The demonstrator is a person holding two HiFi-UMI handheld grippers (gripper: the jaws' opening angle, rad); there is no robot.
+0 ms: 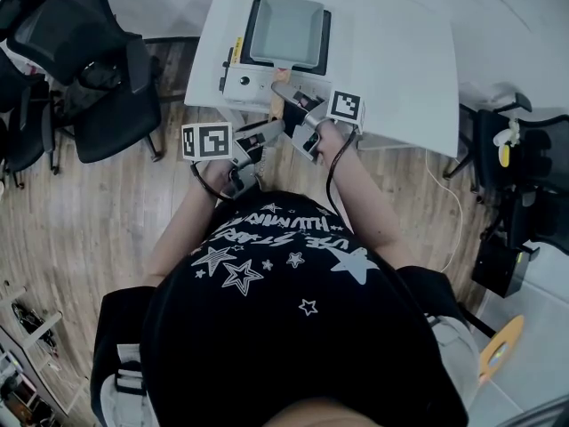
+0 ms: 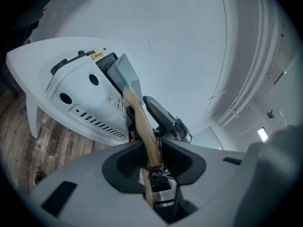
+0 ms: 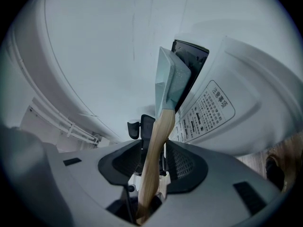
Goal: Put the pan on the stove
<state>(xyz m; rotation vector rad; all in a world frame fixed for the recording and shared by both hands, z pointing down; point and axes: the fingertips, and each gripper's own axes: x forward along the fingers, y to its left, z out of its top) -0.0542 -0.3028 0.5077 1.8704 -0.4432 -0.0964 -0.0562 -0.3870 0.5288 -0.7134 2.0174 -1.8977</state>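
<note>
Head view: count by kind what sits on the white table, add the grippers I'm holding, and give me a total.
Stove: 1
Pan: 1
Grippers: 2 (left gripper, right gripper)
Total: 4

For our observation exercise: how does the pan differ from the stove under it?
The pan is pale grey with a wooden handle; the stove is white with a black top. The pan's body is smaller than the stove's top. Both are rectangular.
</note>
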